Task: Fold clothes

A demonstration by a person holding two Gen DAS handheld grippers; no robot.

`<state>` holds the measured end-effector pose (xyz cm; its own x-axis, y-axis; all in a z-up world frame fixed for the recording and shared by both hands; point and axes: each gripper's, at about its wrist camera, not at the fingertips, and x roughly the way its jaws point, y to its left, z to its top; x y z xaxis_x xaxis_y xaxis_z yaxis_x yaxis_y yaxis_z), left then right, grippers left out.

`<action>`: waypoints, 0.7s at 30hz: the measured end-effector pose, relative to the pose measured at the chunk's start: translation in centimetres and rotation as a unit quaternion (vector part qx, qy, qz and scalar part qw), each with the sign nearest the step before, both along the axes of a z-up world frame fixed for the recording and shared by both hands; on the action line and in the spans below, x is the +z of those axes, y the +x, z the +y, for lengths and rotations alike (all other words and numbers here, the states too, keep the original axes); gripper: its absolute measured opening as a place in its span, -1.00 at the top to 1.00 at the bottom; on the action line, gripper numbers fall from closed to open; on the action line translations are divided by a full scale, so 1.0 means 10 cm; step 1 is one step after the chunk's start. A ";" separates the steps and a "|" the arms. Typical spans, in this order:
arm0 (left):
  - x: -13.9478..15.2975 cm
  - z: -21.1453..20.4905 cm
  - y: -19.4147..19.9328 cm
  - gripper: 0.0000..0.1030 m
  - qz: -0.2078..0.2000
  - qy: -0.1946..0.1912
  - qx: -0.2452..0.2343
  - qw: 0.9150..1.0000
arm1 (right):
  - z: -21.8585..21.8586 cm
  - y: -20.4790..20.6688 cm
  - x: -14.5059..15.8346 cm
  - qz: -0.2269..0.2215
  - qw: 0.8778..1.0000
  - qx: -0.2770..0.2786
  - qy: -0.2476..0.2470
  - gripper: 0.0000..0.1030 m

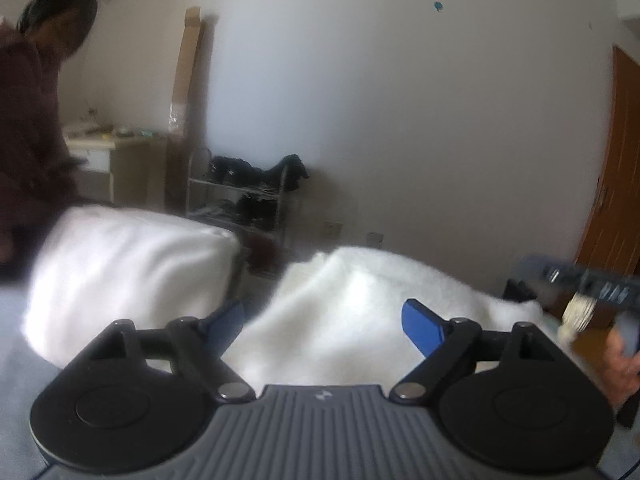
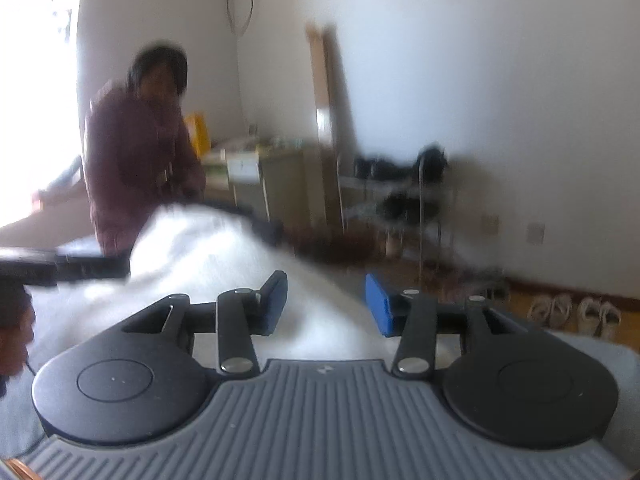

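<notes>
White garment (image 1: 360, 312): two heaps; both tongs empty.

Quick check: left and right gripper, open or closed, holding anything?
Left gripper: open, nothing held, white garment ahead of it.
Right gripper: open, pads not pressing anything, white garment behind the gap.

Straight ahead of the left gripper (image 1: 324, 328) a heap of white fluffy garment (image 1: 360, 304) fills the way, with a white pillow (image 1: 120, 276) blocking the left side and only a narrow gap between the two. The right gripper (image 2: 326, 306) also faces the white garment, though the grey bed surface (image 2: 592, 356) to its right lies bare. Beyond the bed, a person in a maroon top (image 2: 136, 152) and a metal shoe rack (image 1: 240, 196) stand along the wall.
</notes>
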<state>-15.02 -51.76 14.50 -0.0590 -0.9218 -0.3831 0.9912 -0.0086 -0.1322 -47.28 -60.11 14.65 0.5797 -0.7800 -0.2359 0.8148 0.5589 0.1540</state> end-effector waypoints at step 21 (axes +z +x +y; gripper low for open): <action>0.11 1.93 0.90 -0.97 0.035 0.076 -0.062 0.995 | 1.26 0.96 0.11 0.042 0.993 -0.087 0.067 -0.31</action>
<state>-6.01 -32.42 15.64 -0.1996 -0.8376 -0.5085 0.9723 -0.1048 -0.2091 -37.73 -47.47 15.74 0.4135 -0.8242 -0.3870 0.9100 0.3884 0.1453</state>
